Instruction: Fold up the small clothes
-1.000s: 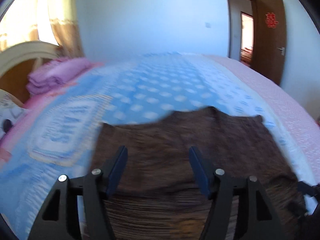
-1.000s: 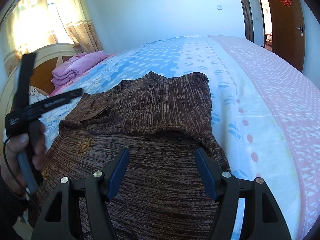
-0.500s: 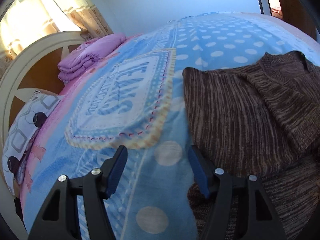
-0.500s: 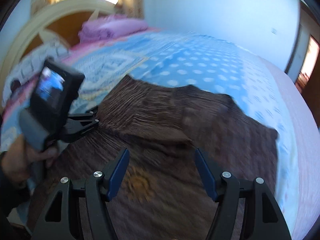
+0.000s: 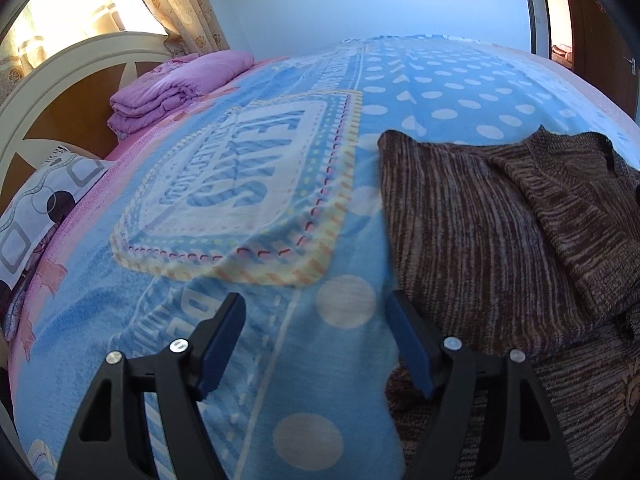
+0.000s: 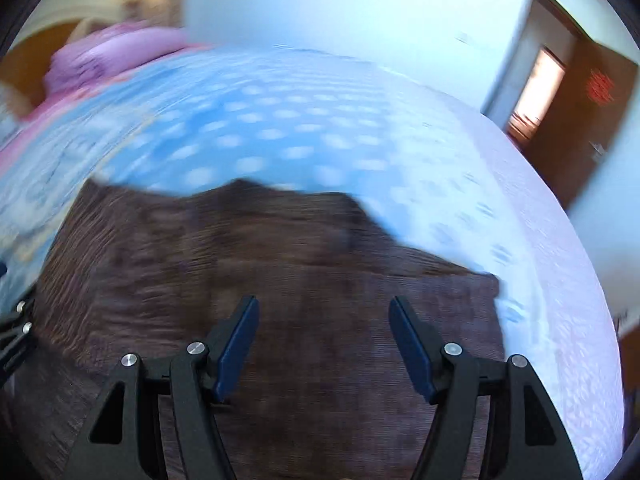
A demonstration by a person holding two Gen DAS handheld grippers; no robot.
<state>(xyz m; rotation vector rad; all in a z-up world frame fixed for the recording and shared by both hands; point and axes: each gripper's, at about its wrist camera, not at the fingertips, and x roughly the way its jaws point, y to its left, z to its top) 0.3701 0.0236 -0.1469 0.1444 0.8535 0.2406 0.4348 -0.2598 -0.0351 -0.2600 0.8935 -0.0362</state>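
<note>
A brown knitted sweater (image 5: 500,248) lies flat on the blue dotted blanket (image 5: 248,200), partly folded, with one layer turned over on its right side. My left gripper (image 5: 316,340) is open and empty, low over the blanket just left of the sweater's left edge. Its right finger (image 5: 408,344) is at that edge. In the right wrist view, which is motion-blurred, my right gripper (image 6: 322,344) is open and empty above the middle of the sweater (image 6: 280,264). Part of the left gripper shows at its left edge (image 6: 16,332).
A folded purple quilt (image 5: 176,84) lies by the cream and wood headboard (image 5: 68,80), with a patterned pillow (image 5: 36,208) in front of it. A pink sheet (image 6: 560,280) covers the bed's right side. A brown door (image 6: 592,120) stands open at the far right.
My left gripper has swung from over the sweater to its left edge and settled there. My right gripper has kept sweeping across the sweater, and its view is blurred.
</note>
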